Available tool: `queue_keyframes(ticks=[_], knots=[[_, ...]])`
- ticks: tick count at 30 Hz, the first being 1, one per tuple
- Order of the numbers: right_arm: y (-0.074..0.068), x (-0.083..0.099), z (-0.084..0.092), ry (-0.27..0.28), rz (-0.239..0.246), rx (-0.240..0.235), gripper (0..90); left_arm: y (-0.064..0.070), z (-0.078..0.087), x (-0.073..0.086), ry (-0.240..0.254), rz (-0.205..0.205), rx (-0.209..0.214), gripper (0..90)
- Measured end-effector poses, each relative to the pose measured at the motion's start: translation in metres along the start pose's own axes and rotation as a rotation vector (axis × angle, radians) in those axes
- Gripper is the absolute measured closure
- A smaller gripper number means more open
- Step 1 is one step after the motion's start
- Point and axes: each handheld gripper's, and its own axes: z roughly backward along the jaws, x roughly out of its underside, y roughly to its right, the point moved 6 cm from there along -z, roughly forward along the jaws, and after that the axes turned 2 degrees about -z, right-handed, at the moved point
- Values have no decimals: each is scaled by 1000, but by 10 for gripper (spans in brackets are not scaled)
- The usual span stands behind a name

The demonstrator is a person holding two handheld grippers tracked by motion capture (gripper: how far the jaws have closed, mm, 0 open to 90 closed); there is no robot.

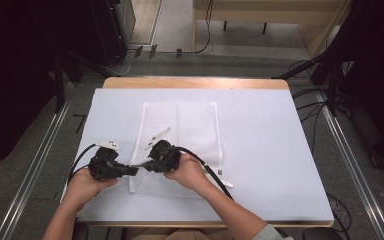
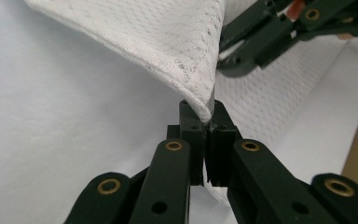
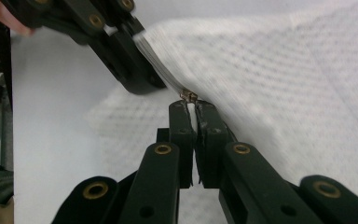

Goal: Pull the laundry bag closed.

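Mesh is what you have in both hands: the white rectangular mesh laundry bag (image 1: 180, 145) lies flat on the white sheet covering the table (image 1: 260, 150), its long axis running from the near edge toward the far edge, left of the table's middle. Your left gripper (image 2: 208, 122) has its jaws clamped narrow on the bag's near-left corner, where the fabric folds up over the tips. Your right gripper (image 3: 189, 108) is pinched just as tight on a small brass-coloured zipper pull (image 3: 188, 95) at the bag's edge, just beside the left one. From above, the two grippers nearly touch at the near-left part of the bag, left gripper (image 1: 109, 167) outside, right gripper (image 1: 161, 157) over the mesh. The zipper line appears to run away from the held corner, so the coming pull likely goes along that edge while your left hand anchors the corner; keep the fabric taut between them
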Motion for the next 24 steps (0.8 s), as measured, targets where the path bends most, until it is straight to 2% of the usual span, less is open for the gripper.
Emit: queue_keyframes(ticks=[3,6,10,24], knots=[[1,4,2,-5,10,4,883,0,-2,0,7,-28,-12,884],[3,7,7,1,36,14,882,0,0,0,15,-38,-9,883],[8,11,11,1,29,21,882,-1,1,1,20,-27,-6,882],[22,27,26,-2,5,30,882,2,-1,1,11,-42,7,881]])
